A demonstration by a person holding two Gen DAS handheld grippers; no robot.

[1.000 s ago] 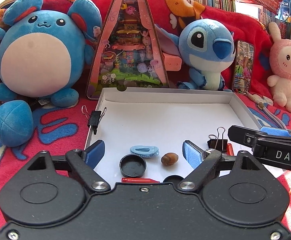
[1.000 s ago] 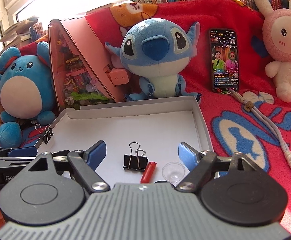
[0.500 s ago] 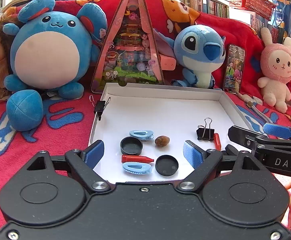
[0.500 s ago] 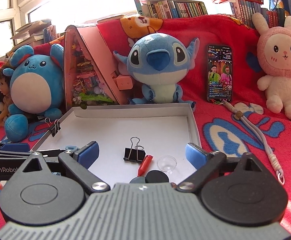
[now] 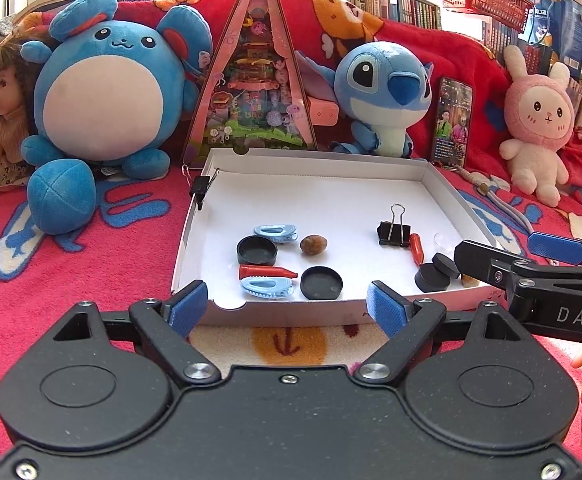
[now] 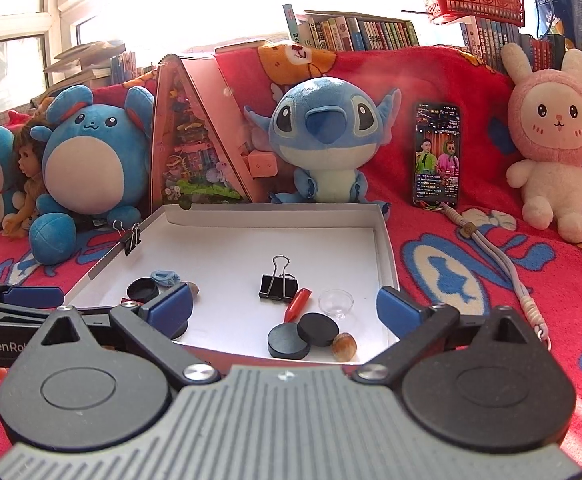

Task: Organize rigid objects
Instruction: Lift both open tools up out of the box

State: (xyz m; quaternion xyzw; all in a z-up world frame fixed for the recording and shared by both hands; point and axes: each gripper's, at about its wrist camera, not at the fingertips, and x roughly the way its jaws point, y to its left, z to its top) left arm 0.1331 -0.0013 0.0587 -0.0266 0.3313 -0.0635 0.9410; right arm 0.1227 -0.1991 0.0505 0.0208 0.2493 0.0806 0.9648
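Note:
A shallow white box point(image 5: 331, 184) lies on the red blanket and holds small rigid items. On its left side are two black caps point(image 5: 257, 250), two blue hair clips point(image 5: 275, 232), a red bottle-shaped piece point(image 5: 265, 271) and a brown nut point(image 5: 313, 245). On its right side are a black binder clip point(image 6: 278, 285), another red piece point(image 6: 299, 302), a clear dome point(image 6: 335, 301), two black discs point(image 6: 289, 342) and a hazelnut point(image 6: 345, 346). My left gripper point(image 5: 287, 306) hangs open and empty at the box's near edge. My right gripper point(image 6: 285, 308) is opening, with nothing gripped.
A second binder clip point(image 5: 201, 188) is clamped on the box's left rim. Behind the box stand a round blue plush point(image 5: 103, 92), a pink triangular toy case point(image 5: 257, 88), a blue alien plush point(image 5: 387, 96), a phone point(image 5: 453, 122) and a pink rabbit plush point(image 5: 539, 120). A grey lanyard point(image 6: 503, 264) trails on the right.
Both grippers have drawn back from the box, so its near edge and more of its contents now show. The right jaws have spread wider.

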